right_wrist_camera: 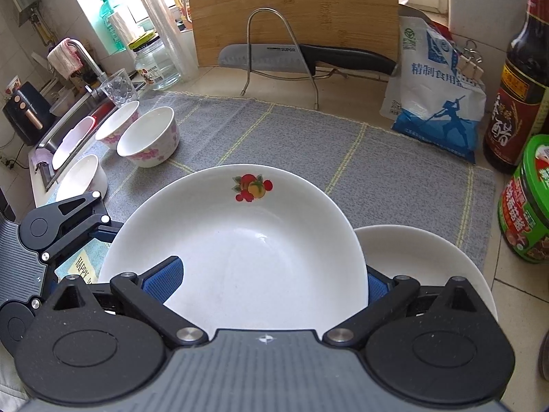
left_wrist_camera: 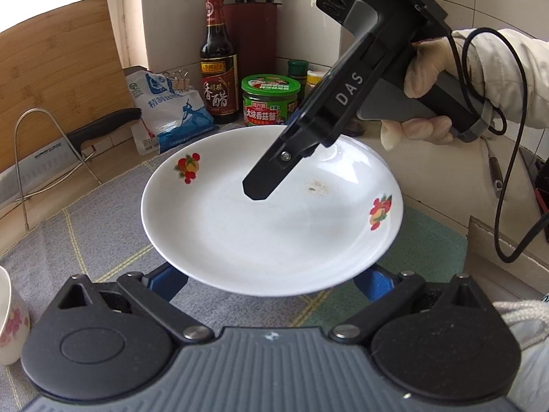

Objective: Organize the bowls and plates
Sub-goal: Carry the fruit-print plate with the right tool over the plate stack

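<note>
A white plate with fruit prints [left_wrist_camera: 267, 219] is lifted and tilted above the grey mat [left_wrist_camera: 103, 226]. My right gripper [left_wrist_camera: 274, 171] is shut on its far rim; in the right wrist view the plate [right_wrist_camera: 240, 250] sits between its blue pads [right_wrist_camera: 161, 281]. My left gripper [left_wrist_camera: 271, 285] is open, its blue pads [left_wrist_camera: 168, 283] either side under the plate's near rim. A second white plate [right_wrist_camera: 422, 261] lies below to the right. Several floral bowls [right_wrist_camera: 151, 140] stand at the mat's left; one bowl [left_wrist_camera: 10, 312] shows at the left edge of the left wrist view.
A knife [right_wrist_camera: 308, 56] rests on a wire stand before a bamboo board [right_wrist_camera: 295, 7]. A salt bag [right_wrist_camera: 435, 103], vinegar bottle [right_wrist_camera: 518, 96] and green jar [right_wrist_camera: 528, 202] stand right. A sink [right_wrist_camera: 72, 116] and glass jar [right_wrist_camera: 154, 63] are left.
</note>
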Demonstrator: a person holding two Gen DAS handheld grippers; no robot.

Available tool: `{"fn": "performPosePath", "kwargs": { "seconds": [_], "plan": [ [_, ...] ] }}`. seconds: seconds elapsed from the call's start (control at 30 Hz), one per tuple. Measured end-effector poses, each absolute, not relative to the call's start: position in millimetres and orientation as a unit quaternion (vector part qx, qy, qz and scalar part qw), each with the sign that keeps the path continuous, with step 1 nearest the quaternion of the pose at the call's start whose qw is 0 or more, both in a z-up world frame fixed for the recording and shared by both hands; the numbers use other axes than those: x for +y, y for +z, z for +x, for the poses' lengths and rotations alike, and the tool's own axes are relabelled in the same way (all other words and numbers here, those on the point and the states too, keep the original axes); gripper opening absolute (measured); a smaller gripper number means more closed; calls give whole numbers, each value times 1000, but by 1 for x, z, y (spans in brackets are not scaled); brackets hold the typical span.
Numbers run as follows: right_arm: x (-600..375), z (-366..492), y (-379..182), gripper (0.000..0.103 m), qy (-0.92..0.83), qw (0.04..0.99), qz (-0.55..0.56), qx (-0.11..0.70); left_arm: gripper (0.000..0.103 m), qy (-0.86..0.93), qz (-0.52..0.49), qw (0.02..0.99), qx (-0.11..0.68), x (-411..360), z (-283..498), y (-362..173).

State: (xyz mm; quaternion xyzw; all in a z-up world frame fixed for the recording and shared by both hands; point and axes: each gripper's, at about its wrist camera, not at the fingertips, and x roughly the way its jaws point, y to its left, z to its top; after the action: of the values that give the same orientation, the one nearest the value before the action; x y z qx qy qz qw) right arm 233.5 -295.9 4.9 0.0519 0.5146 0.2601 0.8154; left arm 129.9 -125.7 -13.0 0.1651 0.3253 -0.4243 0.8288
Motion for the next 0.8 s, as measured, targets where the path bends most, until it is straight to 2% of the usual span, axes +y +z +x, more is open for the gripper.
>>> {"fn": "performPosePath", "kwargs": {
  "seconds": [0.8],
  "plan": [
    [-366, 219, -28, 103, 211, 814, 99, 532, 101, -470, 184, 794, 340, -177, 153, -28]
  ]
}}
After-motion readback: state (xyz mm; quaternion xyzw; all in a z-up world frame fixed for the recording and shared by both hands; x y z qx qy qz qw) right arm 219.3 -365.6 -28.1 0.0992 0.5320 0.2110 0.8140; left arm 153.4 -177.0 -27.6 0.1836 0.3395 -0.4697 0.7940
